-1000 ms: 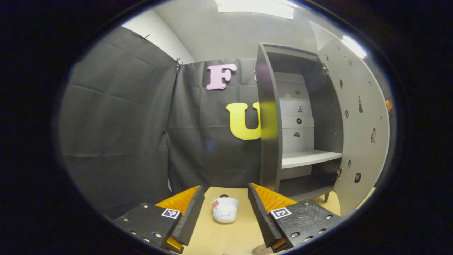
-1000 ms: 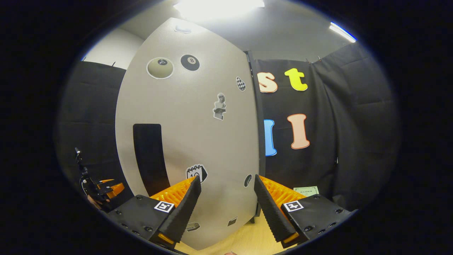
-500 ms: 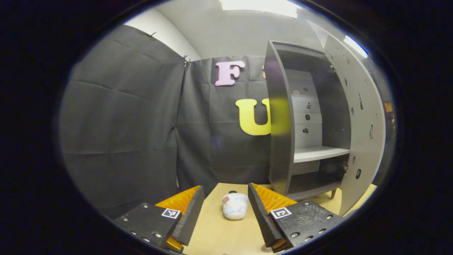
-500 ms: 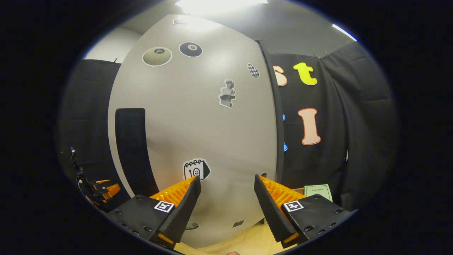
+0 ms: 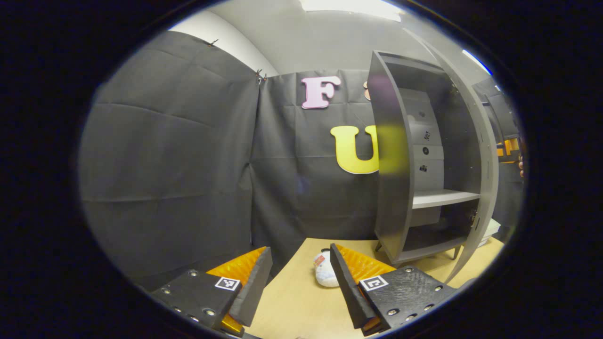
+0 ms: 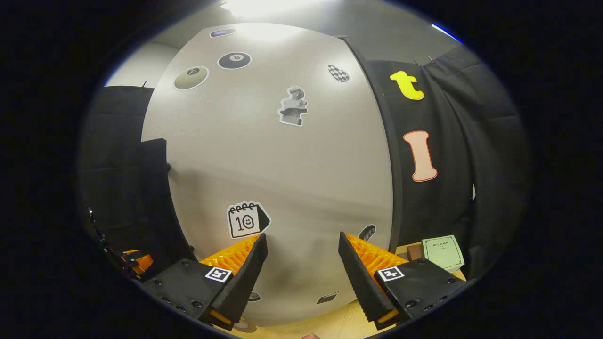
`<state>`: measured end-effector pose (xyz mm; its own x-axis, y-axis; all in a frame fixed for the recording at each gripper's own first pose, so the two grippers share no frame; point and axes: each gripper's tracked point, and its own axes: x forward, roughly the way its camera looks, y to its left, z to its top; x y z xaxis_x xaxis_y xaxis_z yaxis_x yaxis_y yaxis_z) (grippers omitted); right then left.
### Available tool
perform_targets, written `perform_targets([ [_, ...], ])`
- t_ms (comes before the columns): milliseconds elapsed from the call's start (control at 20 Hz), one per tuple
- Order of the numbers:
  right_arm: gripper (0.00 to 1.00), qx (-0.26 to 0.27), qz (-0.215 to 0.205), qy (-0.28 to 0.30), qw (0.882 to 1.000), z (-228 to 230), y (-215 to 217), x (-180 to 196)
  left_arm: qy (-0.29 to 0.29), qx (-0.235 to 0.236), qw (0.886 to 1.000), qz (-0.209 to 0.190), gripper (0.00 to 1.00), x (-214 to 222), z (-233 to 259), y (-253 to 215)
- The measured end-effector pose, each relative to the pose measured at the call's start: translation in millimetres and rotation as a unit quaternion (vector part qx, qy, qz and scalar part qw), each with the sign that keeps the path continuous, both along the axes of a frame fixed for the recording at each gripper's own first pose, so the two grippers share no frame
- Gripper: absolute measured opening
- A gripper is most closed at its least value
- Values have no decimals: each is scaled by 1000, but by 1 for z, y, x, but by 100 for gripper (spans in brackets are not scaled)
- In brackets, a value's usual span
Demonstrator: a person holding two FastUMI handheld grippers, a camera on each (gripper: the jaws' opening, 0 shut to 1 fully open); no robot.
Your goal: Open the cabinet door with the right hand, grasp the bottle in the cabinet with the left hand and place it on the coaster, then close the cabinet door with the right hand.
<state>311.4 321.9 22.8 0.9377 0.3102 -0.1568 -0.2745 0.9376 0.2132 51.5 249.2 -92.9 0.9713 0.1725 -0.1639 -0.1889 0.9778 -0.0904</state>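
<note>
In the left gripper view, the left gripper (image 5: 297, 282) sits low over a pale wooden table (image 5: 292, 310), its two fingers spread wide apart with nothing between them. Beyond the fingers, a small white bottle (image 5: 324, 274) lies on its side on the table, partly hidden behind the right-hand finger; a dark cap and a bit of red label show at its top end. It is outside the cabinet, near the cabinet's front left corner. Whether a coaster is under it cannot be told.

To the right stands a tall grey cabinet (image 5: 393, 155) on short legs, its interior exposed. A light shelf (image 5: 443, 197) divides it into an upper and a lower compartment. Both compartments look bare of loose objects; small stickers dot the pale back panel of the upper one. The cabinet door (image 5: 483, 155) appears edge-on at the cabinet's right side, part-way open.

In the right gripper view, the right gripper (image 6: 301, 278) is also open, fingers wide apart and gripping nothing, pointed at the door's (image 6: 282, 165) outer face close ahead. The face carries stickers: two billiard balls, a bust, a calendar. A dark vertical handle (image 6: 153, 188) runs along its left edge. At right, a pale green box (image 6: 440, 252) rests on the table.
</note>
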Motion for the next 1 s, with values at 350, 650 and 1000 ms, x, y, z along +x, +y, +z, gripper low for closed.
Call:
perform_targets([
  [350,98,4,-7,-3,1000,-5,18,33,9,2,1000,11,75,-1,-10,17],
  [650,98,-5,-14,-8,1000,-7,35,52,14,-1,1000,14,75,4,-18,26],
  [1000,97,-27,-21,-25,999,-3,54,51,14,-3,1000,19,75,4,-26,43],
])
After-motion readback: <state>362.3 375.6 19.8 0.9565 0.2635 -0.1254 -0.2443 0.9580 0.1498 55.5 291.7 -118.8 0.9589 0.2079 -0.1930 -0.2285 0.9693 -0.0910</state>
